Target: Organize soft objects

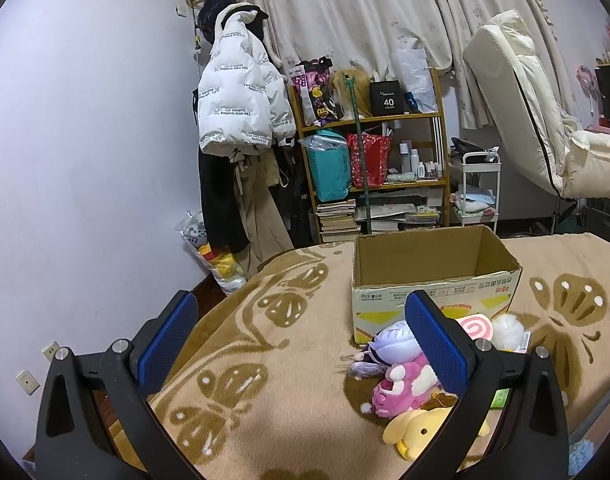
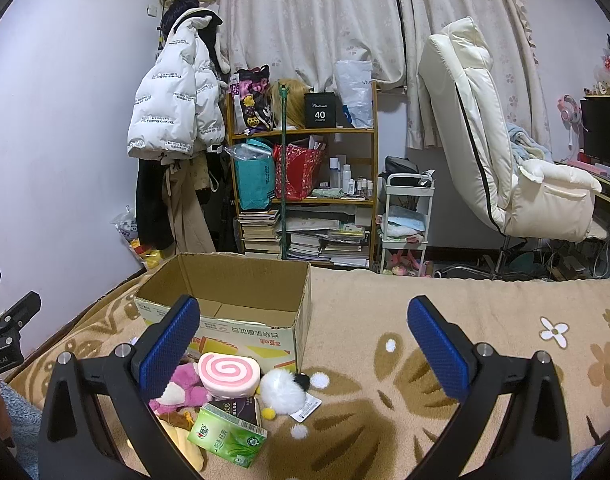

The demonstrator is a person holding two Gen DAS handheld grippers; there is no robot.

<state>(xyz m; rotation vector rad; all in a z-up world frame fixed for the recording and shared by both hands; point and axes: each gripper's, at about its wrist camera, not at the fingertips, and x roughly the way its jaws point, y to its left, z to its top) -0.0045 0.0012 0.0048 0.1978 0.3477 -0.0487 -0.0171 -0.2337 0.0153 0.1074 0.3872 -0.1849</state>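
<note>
1. A cardboard box (image 2: 241,304) stands open-topped on the patterned blanket (image 2: 385,392) of the bed, near its far edge; from what shows of its inside it looks empty, so I judge it to be the place where the soft things are meant to go, with none packed yet.
2. The soft things lie heaped on the blanket against the box's near wall: a pink swirl roll cushion (image 2: 229,374), a white fluffy plush (image 2: 283,392), a pink plush (image 2: 183,390), a purple-haired doll (image 1: 389,346) and a yellow plush (image 1: 421,434); piled just beside the box, each needs only a short lift over the wall.
3. A green tissue pack (image 2: 229,438) and a dark pack (image 2: 237,408) sit among them.
4. The left gripper (image 1: 301,340) hovers with its jaws wide apart and nothing between them, over bare blanket to the left of the heap.
5. The right gripper (image 2: 303,340) is likewise spread and empty, its left finger (image 2: 169,348) over the pink plush; it seems better placed for the first pick.
</note>
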